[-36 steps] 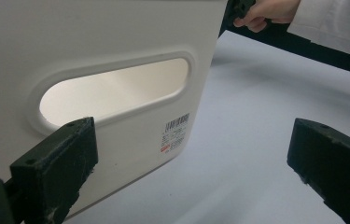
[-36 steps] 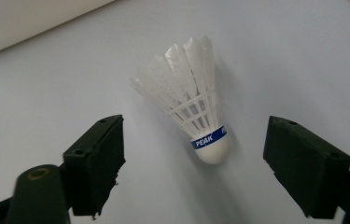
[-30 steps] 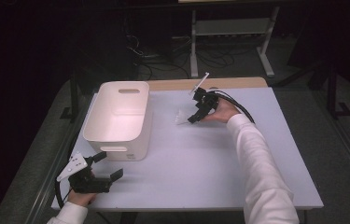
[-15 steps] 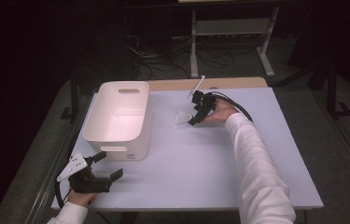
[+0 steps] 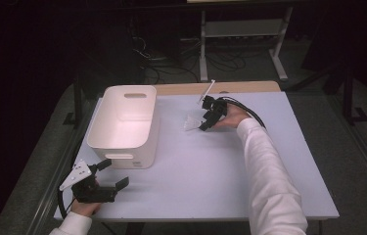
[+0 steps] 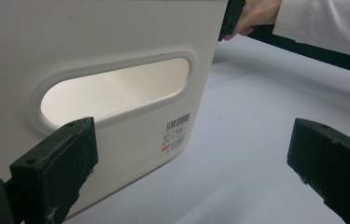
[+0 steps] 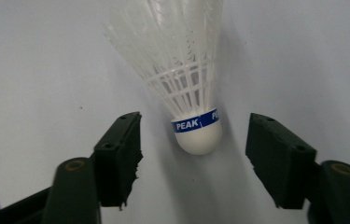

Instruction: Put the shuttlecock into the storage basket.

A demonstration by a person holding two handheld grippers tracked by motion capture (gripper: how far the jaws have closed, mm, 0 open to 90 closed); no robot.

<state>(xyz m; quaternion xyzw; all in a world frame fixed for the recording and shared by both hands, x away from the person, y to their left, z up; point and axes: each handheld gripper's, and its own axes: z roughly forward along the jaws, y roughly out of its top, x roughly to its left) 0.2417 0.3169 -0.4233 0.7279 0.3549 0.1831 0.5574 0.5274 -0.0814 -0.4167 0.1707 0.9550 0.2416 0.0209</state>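
High view: the shuttlecock (image 5: 191, 123) lies on its side on the surface (image 5: 210, 181), right of the bin (image 5: 124, 125), with the right claw (image 5: 205, 120) at its cork end; the left claw (image 5: 106, 182) rests wide by the bin's near end.

Left gripper view: its jaws stand wide, nothing between — idle.

Right gripper view: the jaws have just been closing and flank the cork, not yet touching — the grasp step. Next, I judge: pinch the cork squarely, then lift.

Table (image 5: 230, 176) brightly lit; surroundings dark; close views sharp, soft shadows.
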